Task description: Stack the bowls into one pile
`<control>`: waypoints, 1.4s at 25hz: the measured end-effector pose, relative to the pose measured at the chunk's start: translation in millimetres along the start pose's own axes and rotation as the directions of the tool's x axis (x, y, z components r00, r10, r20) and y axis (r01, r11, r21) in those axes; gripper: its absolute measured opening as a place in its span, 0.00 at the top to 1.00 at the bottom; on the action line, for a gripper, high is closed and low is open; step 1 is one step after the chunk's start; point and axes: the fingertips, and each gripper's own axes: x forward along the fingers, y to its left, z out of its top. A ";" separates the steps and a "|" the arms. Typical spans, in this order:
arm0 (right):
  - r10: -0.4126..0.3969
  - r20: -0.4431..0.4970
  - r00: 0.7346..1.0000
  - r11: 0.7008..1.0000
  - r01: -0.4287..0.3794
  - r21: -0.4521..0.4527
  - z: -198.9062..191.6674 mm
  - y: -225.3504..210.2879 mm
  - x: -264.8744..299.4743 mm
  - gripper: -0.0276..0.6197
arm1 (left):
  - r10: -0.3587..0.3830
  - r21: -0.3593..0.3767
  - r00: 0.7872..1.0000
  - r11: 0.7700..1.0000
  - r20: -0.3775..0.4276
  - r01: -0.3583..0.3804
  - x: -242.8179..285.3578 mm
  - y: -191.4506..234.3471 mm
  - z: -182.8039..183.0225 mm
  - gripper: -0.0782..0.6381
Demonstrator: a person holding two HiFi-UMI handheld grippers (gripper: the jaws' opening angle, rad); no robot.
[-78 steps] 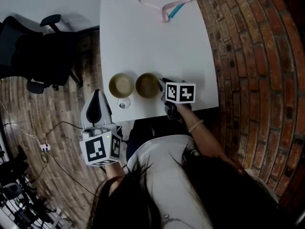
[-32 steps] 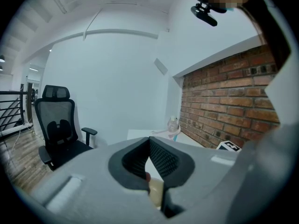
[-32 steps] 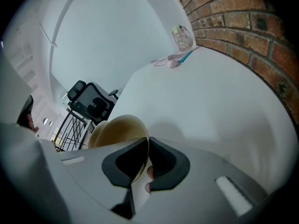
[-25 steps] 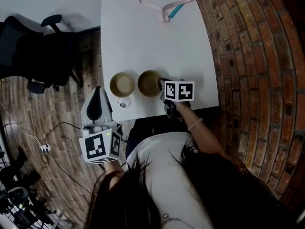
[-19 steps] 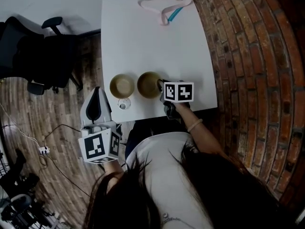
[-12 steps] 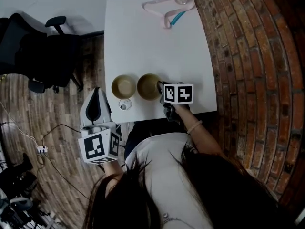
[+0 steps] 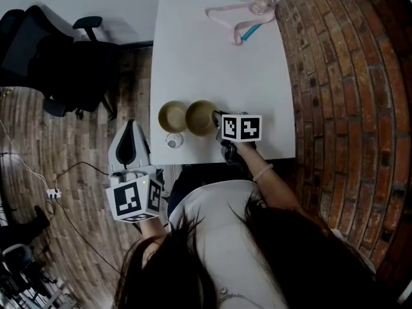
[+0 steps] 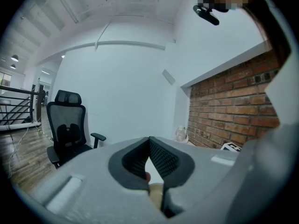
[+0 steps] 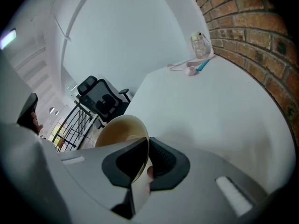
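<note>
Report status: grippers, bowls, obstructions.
Right gripper shut on right-hand bowl rim. Left gripper shut, empty, off the table. Left-hand bowl alongside, not stacked. Small clear object by left-hand bowl, likely no obstruction.

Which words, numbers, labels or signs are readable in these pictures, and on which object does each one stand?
None: no text can be read in any view.
The cube on the left gripper and the cube on the right gripper carry only black-and-white square marker patterns, no letters or numbers.
The bowl in the right gripper shows no print.
</note>
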 end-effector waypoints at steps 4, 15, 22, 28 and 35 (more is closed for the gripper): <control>0.018 -0.002 1.000 1.000 -0.018 -0.018 1.8 8.9 4.5 0.93 | 0.029 -0.003 1.000 1.000 0.005 -0.029 -7.5 7.8 0.3 0.89; 0.058 -0.004 0.998 0.996 -0.058 -0.061 3.8 34.1 11.3 0.93 | 0.092 -0.015 0.996 0.996 0.020 -0.092 -30.7 25.8 0.9 0.89; 0.079 -0.019 0.997 0.993 -0.081 -0.084 1.3 47.8 17.0 0.93 | 0.142 -0.025 0.990 0.990 0.025 -0.141 -46.4 37.2 -0.6 0.89; 0.095 -0.035 0.995 0.989 -0.098 -0.107 -0.3 56.7 23.1 0.93 | 0.179 -0.036 0.983 0.983 0.026 -0.178 -56.7 43.5 -2.4 0.89; 0.103 -0.057 0.993 0.986 -0.110 -0.124 0.7 62.2 32.3 0.93 | 0.222 -0.048 0.975 0.974 0.018 -0.221 -62.9 51.3 -5.5 0.89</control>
